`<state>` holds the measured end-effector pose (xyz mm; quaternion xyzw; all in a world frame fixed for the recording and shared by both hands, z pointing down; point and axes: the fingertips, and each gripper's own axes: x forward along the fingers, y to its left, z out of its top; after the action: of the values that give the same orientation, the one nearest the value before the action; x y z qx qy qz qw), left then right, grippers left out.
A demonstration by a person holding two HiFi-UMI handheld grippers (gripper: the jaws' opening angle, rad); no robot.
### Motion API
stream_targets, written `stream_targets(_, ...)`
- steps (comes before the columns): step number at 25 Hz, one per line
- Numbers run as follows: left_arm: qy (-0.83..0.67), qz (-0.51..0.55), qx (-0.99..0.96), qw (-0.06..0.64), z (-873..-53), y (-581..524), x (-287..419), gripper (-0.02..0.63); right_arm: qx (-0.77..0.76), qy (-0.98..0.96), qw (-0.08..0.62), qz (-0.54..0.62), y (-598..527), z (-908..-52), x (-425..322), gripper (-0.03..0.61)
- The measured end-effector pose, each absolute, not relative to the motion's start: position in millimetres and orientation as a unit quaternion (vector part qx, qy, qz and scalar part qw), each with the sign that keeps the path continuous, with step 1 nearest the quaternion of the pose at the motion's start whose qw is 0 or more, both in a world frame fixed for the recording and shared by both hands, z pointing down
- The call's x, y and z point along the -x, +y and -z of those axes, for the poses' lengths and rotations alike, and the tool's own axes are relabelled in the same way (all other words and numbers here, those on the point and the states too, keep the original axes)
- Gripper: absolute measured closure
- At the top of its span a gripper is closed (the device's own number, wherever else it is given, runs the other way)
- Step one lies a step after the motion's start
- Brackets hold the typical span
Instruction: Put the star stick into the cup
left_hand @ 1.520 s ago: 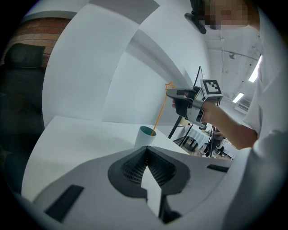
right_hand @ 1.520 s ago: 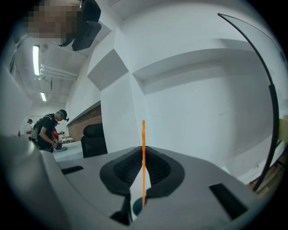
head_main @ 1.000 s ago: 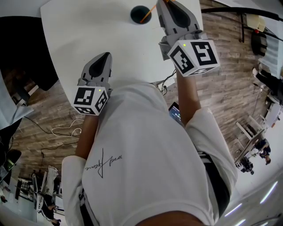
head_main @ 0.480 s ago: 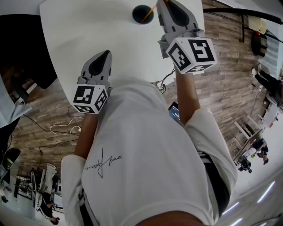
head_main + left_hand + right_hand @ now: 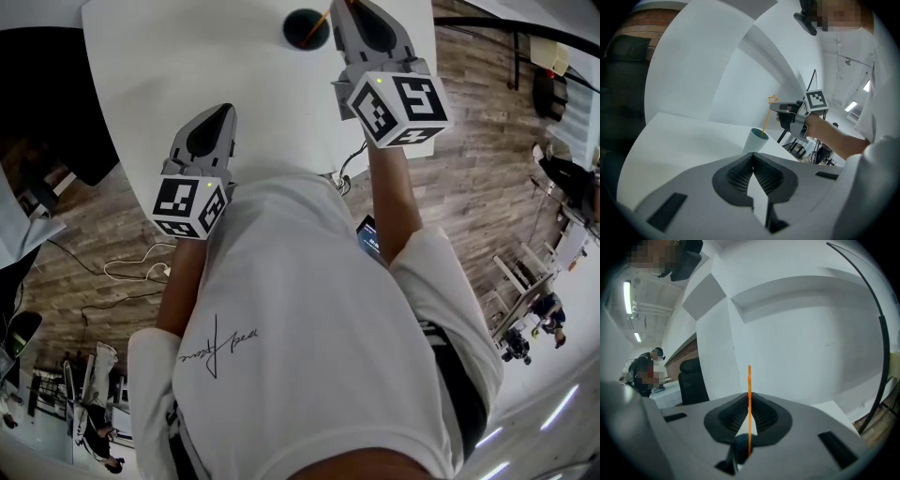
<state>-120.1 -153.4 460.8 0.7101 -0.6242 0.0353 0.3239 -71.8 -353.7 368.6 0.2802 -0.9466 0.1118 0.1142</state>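
With the right claw (image 5: 749, 399) clamped on the stick (image 5: 749, 378), whose lower end already dips into the cup (image 5: 754, 140) just below, hold it upright, lower, then release; the left claw (image 5: 752, 161) is closed, empty.

Head camera: I look steeply down onto the table (image 5: 187, 56). Left gripper camera faces across it; cup (image 5: 756, 139) and right gripper (image 5: 774, 108) shared with head view. Right gripper camera: close along the star stick (image 5: 749, 404), toward a wall (image 5: 811, 333).
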Motion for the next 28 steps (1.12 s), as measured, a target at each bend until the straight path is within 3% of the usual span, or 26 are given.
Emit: stream_targets(28,-0.627,-0.030,-0.700,0.340,-467.6,-153.4,126.2,0.604,-0.280,-0.939,0.148,-0.136,-355.9,-405.0,78.9,0.555)
